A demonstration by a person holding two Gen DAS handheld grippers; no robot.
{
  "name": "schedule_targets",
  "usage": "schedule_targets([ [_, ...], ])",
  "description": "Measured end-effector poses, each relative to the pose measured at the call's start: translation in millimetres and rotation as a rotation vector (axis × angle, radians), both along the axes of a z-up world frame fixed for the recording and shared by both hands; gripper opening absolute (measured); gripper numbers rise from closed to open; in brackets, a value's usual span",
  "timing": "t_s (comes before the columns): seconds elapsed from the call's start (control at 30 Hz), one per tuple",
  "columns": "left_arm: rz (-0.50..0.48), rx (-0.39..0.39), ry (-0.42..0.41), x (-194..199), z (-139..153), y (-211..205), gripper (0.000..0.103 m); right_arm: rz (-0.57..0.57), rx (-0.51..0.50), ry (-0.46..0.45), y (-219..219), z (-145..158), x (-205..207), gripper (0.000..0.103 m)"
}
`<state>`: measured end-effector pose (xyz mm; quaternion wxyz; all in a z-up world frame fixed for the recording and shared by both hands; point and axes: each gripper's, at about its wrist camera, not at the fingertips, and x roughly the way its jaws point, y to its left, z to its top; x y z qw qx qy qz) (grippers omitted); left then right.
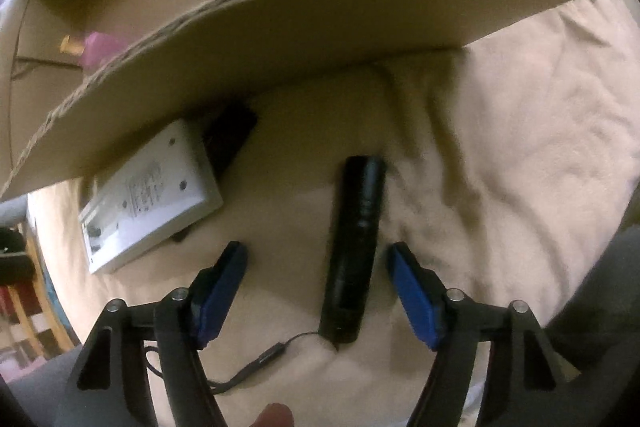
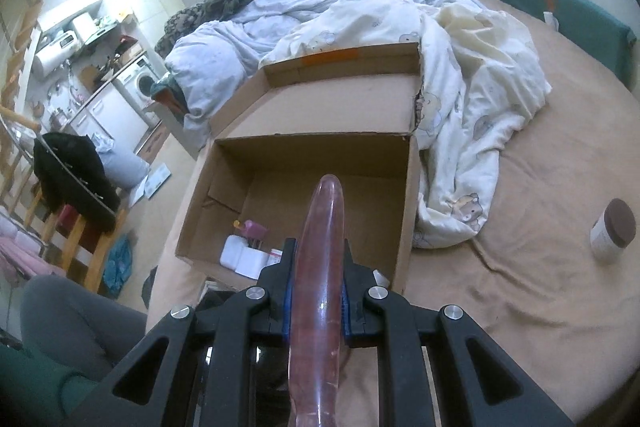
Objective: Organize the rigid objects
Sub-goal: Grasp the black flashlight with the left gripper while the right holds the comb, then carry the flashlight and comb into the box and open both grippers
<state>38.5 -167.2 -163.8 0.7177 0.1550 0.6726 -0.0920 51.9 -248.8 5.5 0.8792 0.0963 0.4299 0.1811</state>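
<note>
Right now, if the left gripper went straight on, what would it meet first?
Most likely the black cylinder lying on the tan blanket, between the left gripper's open jaws; depth is uncertain.

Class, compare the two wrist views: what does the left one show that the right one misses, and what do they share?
Left only: a black tube lying between the open left gripper, and a white box on the sheet. Right only: the right gripper shut on a clear pink rod, a quilt, a jar. Both: the cardboard box.
</note>
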Motion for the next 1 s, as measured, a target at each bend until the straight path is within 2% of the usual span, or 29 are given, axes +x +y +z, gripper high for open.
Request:
schedule_targets([
  [0.03, 0.000, -0.010, 0.004, 0, 1, -1, 0.059, 0.002, 0.001, 0.002, 0, 0, 0, 0.018],
  [0.1, 0.008, -0.035, 0.011, 1, 4, -4, 0.032, 0.003, -0.002, 0.004, 2, -1, 1, 0.018],
  [0.17, 0.022, -0.065, 0.019, 3, 7, -6, 0.019, 0.003, -0.002, 0.004, 2, -1, 1, 0.018],
  [0.47, 0.046, -0.067, 0.003, -5, 17, 8, 0.018, 0.002, -0.024, 0.018, 2, -5, -1, 0.018],
  [0.6, 0.072, -0.053, -0.029, -5, 28, 16, 0.018, -0.016, -0.031, 0.021, -2, -7, -3, 0.018],
  [0.8, 0.145, -0.059, -0.089, 1, 60, 63, 0.017, -0.023, -0.058, 0.018, -1, -8, -8, 0.018],
  [1.0, 0.190, -0.103, -0.161, -4, 105, 102, 0.017, -0.020, -0.081, 0.022, 2, -9, -9, 0.018],
])
